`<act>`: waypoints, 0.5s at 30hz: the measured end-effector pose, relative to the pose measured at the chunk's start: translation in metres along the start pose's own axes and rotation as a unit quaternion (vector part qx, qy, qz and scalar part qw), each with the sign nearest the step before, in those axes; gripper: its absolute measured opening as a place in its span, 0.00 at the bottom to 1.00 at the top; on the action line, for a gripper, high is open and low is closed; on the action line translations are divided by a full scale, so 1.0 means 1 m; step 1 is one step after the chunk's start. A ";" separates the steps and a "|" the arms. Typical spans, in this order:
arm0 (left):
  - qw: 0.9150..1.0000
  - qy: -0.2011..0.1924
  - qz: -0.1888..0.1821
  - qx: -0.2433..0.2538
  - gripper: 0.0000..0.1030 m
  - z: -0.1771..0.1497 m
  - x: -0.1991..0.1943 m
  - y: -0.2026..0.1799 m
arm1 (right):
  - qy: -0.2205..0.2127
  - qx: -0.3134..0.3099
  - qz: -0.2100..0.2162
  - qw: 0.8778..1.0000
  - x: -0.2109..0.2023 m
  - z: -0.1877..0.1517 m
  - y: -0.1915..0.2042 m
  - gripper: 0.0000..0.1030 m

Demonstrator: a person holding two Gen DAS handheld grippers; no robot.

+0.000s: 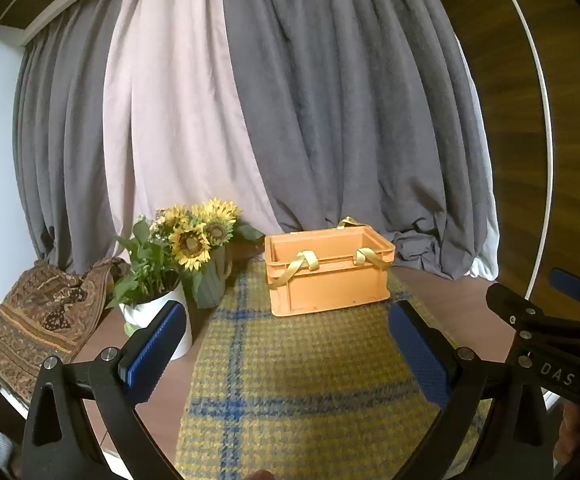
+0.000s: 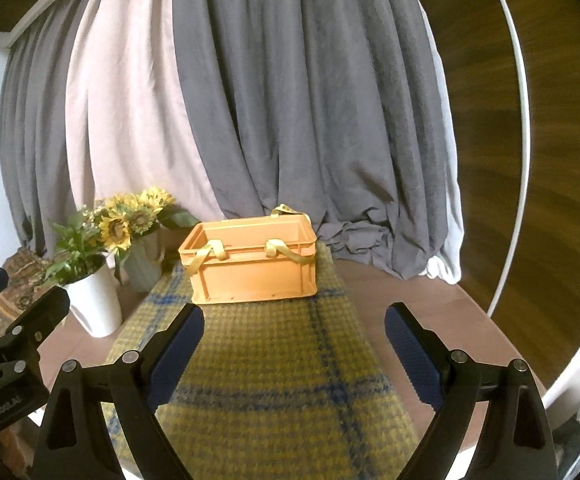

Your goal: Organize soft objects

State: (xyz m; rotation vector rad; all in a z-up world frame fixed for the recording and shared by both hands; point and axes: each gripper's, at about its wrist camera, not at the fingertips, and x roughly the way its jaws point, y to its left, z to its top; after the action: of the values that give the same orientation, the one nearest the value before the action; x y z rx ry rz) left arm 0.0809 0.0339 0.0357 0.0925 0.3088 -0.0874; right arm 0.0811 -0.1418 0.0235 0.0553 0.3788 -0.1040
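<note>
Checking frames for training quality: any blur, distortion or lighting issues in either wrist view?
Left wrist: sharp; heavy fisheye bowing of the curtains; orange crate evenly lit, no glare. Right wrist: wood panel at right smeared, the crate slightly soft, same barrel distortion; dark vignette in the corners of both.

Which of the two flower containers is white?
The nearer white pot with green leafy plants; the ribbed grey-green vase behind it holds the sunflowers.

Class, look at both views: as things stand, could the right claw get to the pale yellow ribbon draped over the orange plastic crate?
Probably yes. The right claw is open, and only bare plaid cloth lies between it and the ribbon on the crate.
</note>
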 end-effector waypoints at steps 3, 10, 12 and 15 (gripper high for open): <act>1.000 -0.001 -0.001 0.000 1.00 -0.002 -0.009 0.001 | 0.001 0.000 0.000 1.000 -0.008 -0.003 0.002 0.90; 1.000 -0.009 -0.006 0.003 1.00 -0.003 -0.022 0.003 | 0.000 0.000 0.000 1.000 -0.023 -0.006 0.005 0.90; 1.000 -0.010 -0.006 0.002 1.00 -0.002 -0.024 0.003 | -0.001 0.000 -0.002 1.000 -0.026 -0.006 0.004 0.90; 1.000 -0.012 -0.009 0.002 1.00 -0.002 -0.027 0.003 | -0.002 0.000 -0.003 1.000 -0.028 -0.008 0.004 0.90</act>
State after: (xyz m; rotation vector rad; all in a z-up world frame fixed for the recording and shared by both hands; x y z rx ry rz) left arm 0.0545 0.0395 0.0421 0.0924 0.2863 -0.1060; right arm 0.0528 -0.1352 0.0271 0.0541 0.3752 -0.1097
